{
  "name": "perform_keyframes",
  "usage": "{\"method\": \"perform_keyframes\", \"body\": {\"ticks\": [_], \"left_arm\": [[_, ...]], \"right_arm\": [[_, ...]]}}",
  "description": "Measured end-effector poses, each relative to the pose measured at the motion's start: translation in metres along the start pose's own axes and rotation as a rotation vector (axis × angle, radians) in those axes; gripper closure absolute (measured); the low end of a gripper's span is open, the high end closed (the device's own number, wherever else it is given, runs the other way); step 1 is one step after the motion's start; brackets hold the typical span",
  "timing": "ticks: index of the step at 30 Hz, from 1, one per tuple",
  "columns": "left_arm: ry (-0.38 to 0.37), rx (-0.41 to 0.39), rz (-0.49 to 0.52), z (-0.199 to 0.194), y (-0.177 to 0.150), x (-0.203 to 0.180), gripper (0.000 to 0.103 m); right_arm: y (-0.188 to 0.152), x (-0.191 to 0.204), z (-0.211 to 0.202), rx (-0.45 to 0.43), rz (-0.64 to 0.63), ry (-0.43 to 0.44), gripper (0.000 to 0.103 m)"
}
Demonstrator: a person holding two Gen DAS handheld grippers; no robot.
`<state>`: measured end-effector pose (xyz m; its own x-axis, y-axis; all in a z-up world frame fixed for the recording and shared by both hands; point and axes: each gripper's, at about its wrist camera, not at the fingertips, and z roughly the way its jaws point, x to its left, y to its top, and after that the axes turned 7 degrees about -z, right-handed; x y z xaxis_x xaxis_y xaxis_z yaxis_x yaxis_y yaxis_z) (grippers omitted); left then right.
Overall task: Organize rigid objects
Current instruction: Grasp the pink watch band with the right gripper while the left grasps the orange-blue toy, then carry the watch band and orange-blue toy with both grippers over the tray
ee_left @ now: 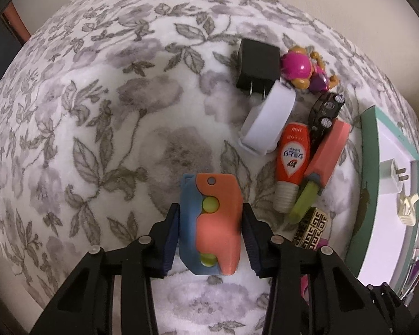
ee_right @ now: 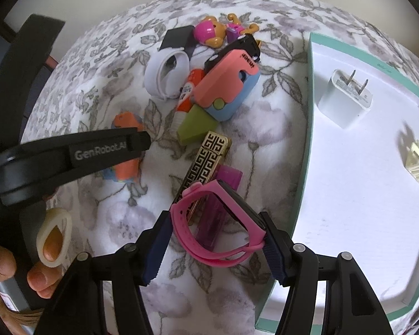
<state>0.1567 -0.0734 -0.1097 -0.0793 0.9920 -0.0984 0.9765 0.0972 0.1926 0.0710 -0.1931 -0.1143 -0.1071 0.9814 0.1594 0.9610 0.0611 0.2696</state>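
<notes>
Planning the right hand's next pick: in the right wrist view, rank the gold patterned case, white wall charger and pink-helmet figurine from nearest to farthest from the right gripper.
1. Gold patterned case: just ahead of the right gripper, behind the pink watch.
2. White wall charger: right, inside the box.
3. Pink-helmet figurine: far end of the pile.

Orange/blue toy [ee_left: 211, 223] w/ green dots; pink watch [ee_right: 223, 223]; grey floral cloth [ee_left: 97, 111]; teal-rimmed tray [ee_right: 310, 83].
</notes>
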Motion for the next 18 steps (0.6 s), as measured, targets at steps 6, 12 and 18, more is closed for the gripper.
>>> {"method": "perform_keyframes", "body": {"ticks": [6, 12, 18], "left_arm": [[-0.036, -0.082, -0.005, -0.044, 0.005, 0.008, 0.059], [-0.111, -0.223, 0.011, -0.104, 0.001, 0.007, 0.059], [-0.185, -0.315, 0.051, -0.141, -0.018, -0.011, 0.059]], "right_arm": [[0.002, -0.009, -0.017, -0.036, 0.033, 0.001, 0.039], [0.003, -0.03, -0.068, -0.162, 0.114, 0.004, 0.039], [-0.007, -0.057, -0.126, -0.286, 0.214, -0.074, 0.039]]}}
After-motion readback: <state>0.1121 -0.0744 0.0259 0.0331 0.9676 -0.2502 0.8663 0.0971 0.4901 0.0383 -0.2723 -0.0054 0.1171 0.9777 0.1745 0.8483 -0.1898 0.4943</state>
